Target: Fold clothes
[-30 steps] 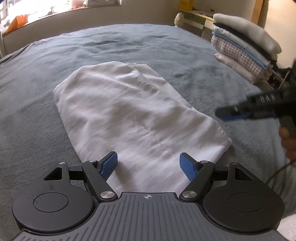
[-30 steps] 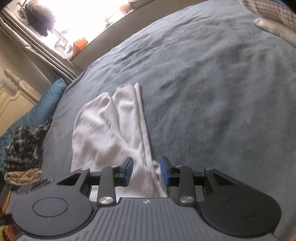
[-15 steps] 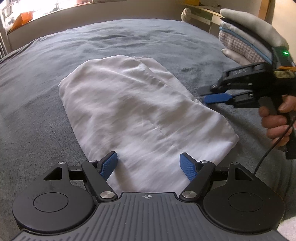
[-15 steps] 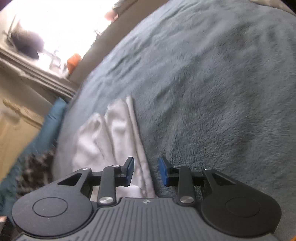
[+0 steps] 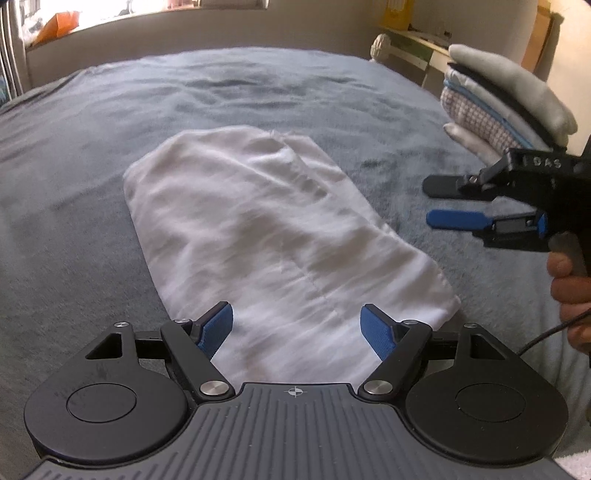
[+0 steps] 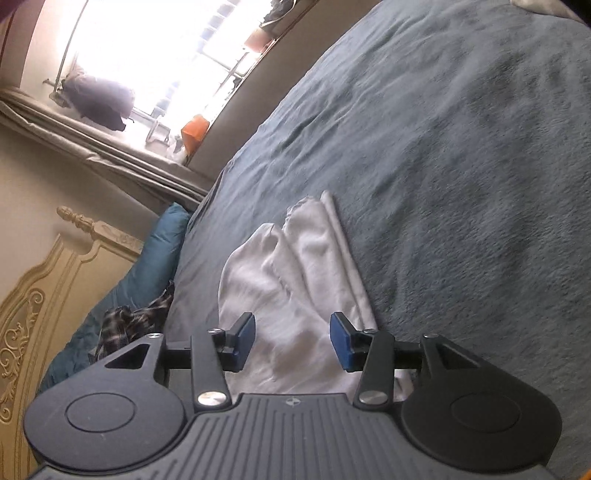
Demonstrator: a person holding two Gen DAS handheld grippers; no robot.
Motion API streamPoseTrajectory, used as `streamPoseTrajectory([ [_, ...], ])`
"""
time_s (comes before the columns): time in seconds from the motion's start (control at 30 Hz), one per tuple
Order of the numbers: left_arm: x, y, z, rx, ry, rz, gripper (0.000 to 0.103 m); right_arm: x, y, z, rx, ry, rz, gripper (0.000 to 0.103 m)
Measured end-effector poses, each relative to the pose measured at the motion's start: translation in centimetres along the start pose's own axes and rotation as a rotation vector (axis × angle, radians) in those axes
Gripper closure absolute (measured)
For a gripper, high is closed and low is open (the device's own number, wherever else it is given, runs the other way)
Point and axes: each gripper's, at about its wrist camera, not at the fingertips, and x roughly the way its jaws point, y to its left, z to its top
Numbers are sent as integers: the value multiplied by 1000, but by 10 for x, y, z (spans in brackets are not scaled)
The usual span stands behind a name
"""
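Observation:
A white garment [image 5: 266, 236] lies folded lengthwise on the grey bedcover [image 5: 258, 88]. My left gripper [image 5: 297, 328] hovers over its near end, jaws wide and opening a little, with nothing pressed between the pads. My right gripper [image 5: 430, 201] comes in from the right in the left wrist view, held by a hand [image 5: 570, 288], just beyond the garment's right edge. In the right wrist view the right gripper [image 6: 291, 341] is above the garment [image 6: 295, 280], its jaws opening, cloth below them but not gripped.
A stack of folded clothes [image 5: 506, 107] stands at the bed's far right. A blue pillow [image 6: 147, 269] and a plaid garment [image 6: 129, 321] lie by the carved headboard [image 6: 40, 306]. A window ledge [image 5: 110, 22] runs behind the bed.
The right gripper's jaws have spread wider and its view has rolled and tipped. In the left wrist view the right gripper shifted slightly right. The garment lies as before.

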Motion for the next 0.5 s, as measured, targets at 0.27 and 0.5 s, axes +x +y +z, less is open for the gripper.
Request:
streamPoseTrajectory([
  [0.27,-10,7,-2,-44,-36,43,12,0,11,-10,-13,25,2,55],
  [0.5,-23,7,-1,-68,-131,111,0,-7,14,-15,-24,30,-1,55],
])
